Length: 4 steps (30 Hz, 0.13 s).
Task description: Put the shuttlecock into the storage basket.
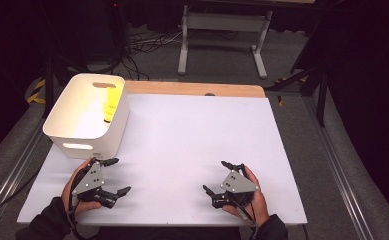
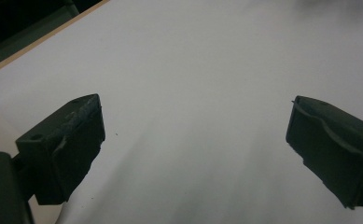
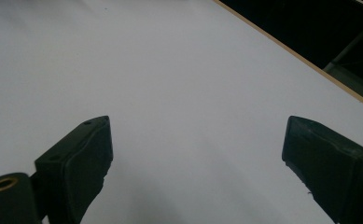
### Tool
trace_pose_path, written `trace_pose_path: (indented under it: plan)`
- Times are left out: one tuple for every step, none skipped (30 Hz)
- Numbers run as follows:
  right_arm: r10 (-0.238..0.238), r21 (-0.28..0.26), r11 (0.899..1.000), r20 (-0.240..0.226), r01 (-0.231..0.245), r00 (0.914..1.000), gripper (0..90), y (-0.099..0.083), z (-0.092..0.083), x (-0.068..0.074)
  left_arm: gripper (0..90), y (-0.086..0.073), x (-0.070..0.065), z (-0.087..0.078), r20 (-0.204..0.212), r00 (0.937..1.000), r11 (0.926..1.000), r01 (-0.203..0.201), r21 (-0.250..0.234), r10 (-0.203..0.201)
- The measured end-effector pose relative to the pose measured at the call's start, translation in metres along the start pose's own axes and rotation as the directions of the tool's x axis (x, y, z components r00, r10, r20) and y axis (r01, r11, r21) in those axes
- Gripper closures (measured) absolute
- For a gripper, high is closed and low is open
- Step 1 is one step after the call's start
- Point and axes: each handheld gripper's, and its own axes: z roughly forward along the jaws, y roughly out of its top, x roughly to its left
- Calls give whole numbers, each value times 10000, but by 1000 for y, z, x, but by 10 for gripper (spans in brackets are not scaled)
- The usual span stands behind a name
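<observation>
Black jaws of the left gripper [image 1: 116, 176] and right gripper [image 1: 223, 176] stand wide, empty, over the white table [image 1: 192, 145]; a yellow bottle [image 1: 110, 106] lies in the white bin [image 1: 80, 135] at 11 o'clock; a careless reach could likely knock the bin's rim

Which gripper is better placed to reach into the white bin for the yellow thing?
Probably the left. The left gripper, open, sits just in front of the white bin holding the yellow thing. The right gripper, also open, rests farther off across the table.
</observation>
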Motion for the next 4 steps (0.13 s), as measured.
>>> trace_pose_path:
  plan:
    - [5, -16, 10000, 11, -5, 10000, 96, 0, 0, 0, 52, 0, 0, 0, 12, 10000, 10000, -3, 22, 3]
    - [13, -25, 10000, 22, -13, 10000, 96, 0, -1, 0, 52, 0, 0, 0, -17, 10000, 10000, -39, 51, 39]
    - [41, -38, 10000, 16, -41, 10000, 96, 0, -1, -1, 51, 0, 0, 1, -22, 10000, 10000, -19, 44, 19]
    - [47, -41, 10000, 3, -47, 10000, 96, 0, -1, -1, 52, 0, 0, 1, -14, 10000, 10000, 49, 47, -49]
